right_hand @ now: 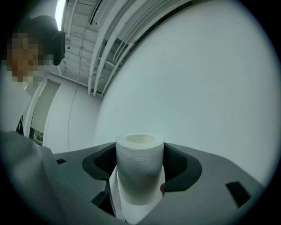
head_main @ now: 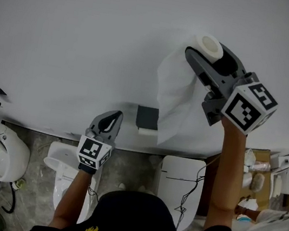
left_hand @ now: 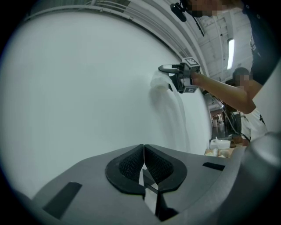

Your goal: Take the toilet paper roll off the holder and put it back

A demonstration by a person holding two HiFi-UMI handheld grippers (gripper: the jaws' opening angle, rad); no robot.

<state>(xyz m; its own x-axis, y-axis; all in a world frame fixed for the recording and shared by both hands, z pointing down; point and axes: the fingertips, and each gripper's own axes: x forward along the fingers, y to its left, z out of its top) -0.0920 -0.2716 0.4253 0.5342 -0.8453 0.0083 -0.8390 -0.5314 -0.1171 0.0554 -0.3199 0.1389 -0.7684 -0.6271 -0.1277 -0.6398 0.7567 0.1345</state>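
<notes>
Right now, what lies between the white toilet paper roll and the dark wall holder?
In the head view, only a loose sheet hanging from the white toilet paper roll toward the dark wall holder; otherwise white wall.

Bare wall (head_main: 92, 32) is open above and left of the holder (head_main: 147, 118). A loose paper tail (head_main: 174, 98) hangs from the toilet paper roll (head_main: 208, 45) and crowds the holder's right side. The left gripper (head_main: 116, 116) sits just left of it, with a toilet (head_main: 178, 185) below.
</notes>
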